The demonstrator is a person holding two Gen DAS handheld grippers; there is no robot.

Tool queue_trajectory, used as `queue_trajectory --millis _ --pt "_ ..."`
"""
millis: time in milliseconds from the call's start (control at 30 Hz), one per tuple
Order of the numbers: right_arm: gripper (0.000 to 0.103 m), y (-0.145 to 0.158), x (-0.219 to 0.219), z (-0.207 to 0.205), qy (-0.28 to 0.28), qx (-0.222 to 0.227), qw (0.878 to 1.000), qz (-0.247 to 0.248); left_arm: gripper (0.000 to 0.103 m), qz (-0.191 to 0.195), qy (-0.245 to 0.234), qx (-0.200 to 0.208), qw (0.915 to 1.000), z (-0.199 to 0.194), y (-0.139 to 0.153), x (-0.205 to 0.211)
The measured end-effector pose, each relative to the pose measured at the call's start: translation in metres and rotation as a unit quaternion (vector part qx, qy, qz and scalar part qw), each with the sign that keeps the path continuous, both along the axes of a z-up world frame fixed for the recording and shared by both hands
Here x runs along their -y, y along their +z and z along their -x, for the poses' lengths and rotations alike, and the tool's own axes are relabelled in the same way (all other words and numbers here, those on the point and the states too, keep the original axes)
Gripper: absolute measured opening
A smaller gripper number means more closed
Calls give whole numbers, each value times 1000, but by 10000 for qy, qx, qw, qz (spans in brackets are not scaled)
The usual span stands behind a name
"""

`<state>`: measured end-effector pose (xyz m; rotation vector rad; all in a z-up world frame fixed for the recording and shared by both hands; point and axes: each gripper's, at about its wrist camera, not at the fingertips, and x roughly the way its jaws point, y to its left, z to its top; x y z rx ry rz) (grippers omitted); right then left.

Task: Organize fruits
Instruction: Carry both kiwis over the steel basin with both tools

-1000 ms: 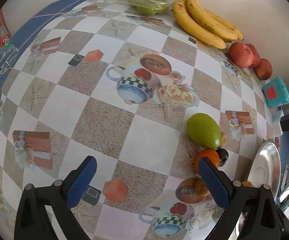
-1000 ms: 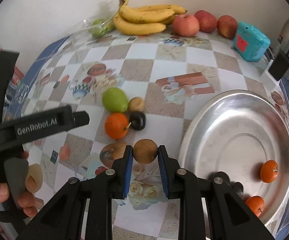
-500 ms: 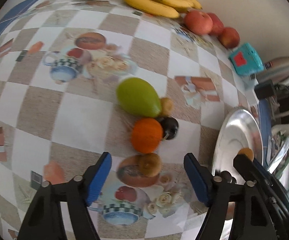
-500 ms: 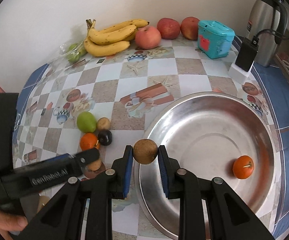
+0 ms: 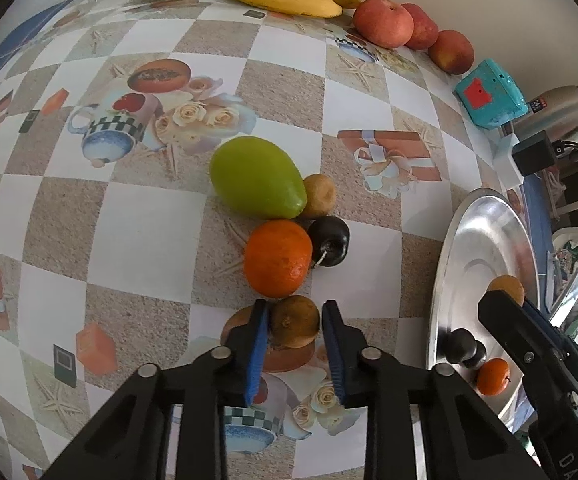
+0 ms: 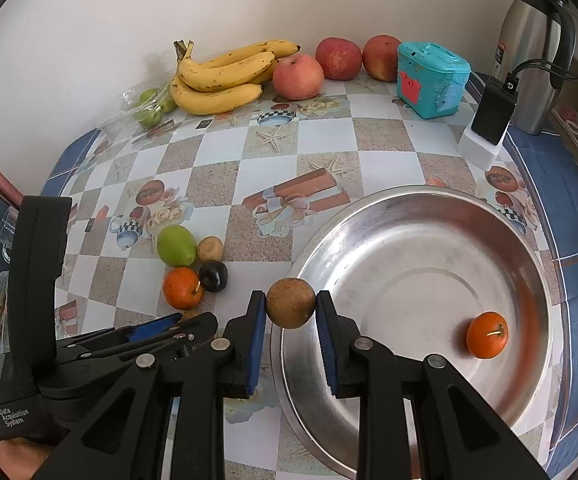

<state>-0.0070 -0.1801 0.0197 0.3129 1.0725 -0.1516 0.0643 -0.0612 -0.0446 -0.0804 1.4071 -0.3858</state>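
Checkered tablecloth (image 5: 137, 216) with teacups and roses printed on it, plain pale wall behind. My left gripper (image 5: 294, 330) is pinched snug on a small brown fruit (image 5: 295, 320), dull rough skin, sitting low centre of the left view and touching the orange (image 5: 277, 258) above it. That orange is bright and pebbly, with a glossy dark plum (image 5: 329, 235), a smooth green mango (image 5: 257, 178) and another little brown fruit (image 5: 320, 196) bunched together mid-frame. My right gripper (image 6: 291, 304) is clamped on a second brown fruit (image 6: 290, 303), round and matte, held over the left rim of the steel tray (image 6: 421, 216). One orange (image 6: 487, 335) sits in the tray, lower right of the right view.
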Motion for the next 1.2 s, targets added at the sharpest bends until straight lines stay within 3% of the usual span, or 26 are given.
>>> queue_trajectory --millis 333,867,1200 --pt "26 -1 4 1 -57 -26 10000 -48 28 88 21 76 9999 0 9 -6" --pt "26 -1 12 3 -176 -27 9998 -126 28 551 -127 531 9970 7 54 -5" --pt "26 -13 46 15 -792 -357 9962 20 28 686 -796 754 9916 26 64 41"
